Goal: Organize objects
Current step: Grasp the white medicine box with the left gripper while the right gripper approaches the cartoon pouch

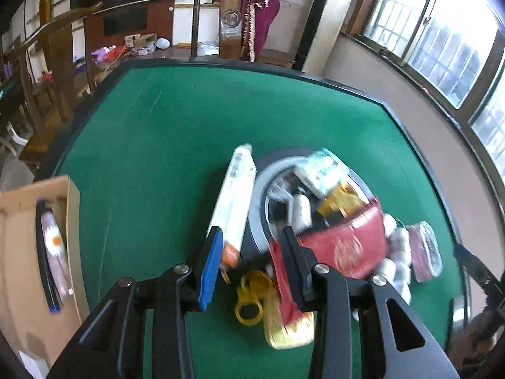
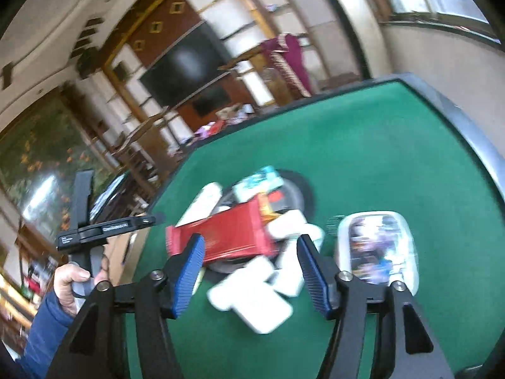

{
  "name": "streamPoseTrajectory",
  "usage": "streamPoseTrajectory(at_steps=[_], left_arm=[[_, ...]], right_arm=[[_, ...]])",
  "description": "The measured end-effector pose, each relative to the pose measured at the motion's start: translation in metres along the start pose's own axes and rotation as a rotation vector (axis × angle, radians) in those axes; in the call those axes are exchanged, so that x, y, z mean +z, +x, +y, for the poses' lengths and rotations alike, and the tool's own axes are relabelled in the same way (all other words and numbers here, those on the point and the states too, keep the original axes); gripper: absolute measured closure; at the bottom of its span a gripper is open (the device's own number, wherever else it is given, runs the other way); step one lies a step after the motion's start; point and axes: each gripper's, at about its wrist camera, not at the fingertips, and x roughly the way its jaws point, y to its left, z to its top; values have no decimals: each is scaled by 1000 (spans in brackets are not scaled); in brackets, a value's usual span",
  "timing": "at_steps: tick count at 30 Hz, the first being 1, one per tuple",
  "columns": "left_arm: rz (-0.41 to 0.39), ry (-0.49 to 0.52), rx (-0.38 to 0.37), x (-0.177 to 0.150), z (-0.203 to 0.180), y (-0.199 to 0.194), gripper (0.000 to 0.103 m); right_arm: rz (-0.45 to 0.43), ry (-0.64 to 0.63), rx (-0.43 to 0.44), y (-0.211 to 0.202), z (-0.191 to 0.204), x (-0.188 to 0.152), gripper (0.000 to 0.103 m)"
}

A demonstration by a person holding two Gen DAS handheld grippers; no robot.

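Clutter sits heaped on the green tabletop [image 1: 151, 132], centred on a round grey tray [image 1: 263, 189]. We hold both tongs above it, empty. Our left tongs [image 1: 249, 252] stand partly open over the near edge of the tray, with a long white box [image 1: 235, 195] just beyond their blue pad and a red pouch [image 1: 344, 243] behind the other jaw. Our right tongs [image 2: 249, 268] gape wider, nothing pressed between their pads, above white packets [image 2: 252, 300] lying just in front of the tray. A clear tub [image 2: 378, 249] rests right of the tray; a cardboard box [image 1: 19, 252] waits well to its left. Both views are smeared, so we judge a hurried descent could knock the pile, slide packets off the tray, or pinch two things at once.
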Motion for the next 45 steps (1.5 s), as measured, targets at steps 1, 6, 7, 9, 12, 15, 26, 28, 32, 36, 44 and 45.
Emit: streamPoseTrajectory(at_steps=[1, 6, 7, 9, 12, 15, 26, 28, 32, 36, 44, 45], left_arm=[[8, -2, 7, 5, 1, 5, 66], [89, 31, 36, 22, 3, 41, 66], [98, 55, 66, 23, 2, 46, 66], [123, 121, 112, 24, -4, 60, 66], [146, 180, 160, 25, -10, 76, 66], [151, 171, 155, 27, -14, 89, 66], [87, -6, 207, -6, 5, 64, 85], [60, -38, 179, -16, 12, 48, 85], [12, -84, 160, -41, 19, 16, 85], [-76, -94, 171, -62, 17, -13, 85], [-195, -55, 82, -77, 13, -33, 85], [-197, -48, 71, -75, 12, -33, 85]], right_arm=[[-10, 26, -20, -3, -7, 3, 36], [-51, 114, -80, -18, -39, 15, 29], [-50, 124, -85, -19, -46, 16, 27], [-43, 147, -86, -17, -52, 17, 27], [-29, 153, -81, -14, -53, 17, 27], [-17, 132, -101, -9, -50, 18, 27], [82, 55, -287, 16, -61, 14, 23], [106, 37, -303, 24, -62, 13, 23], [146, -28, -376, 35, -62, 6, 23], [192, -88, -417, 51, -59, 0, 19], [192, -182, -462, 60, -48, -8, 21], [190, -191, -470, 60, -46, -8, 22]])
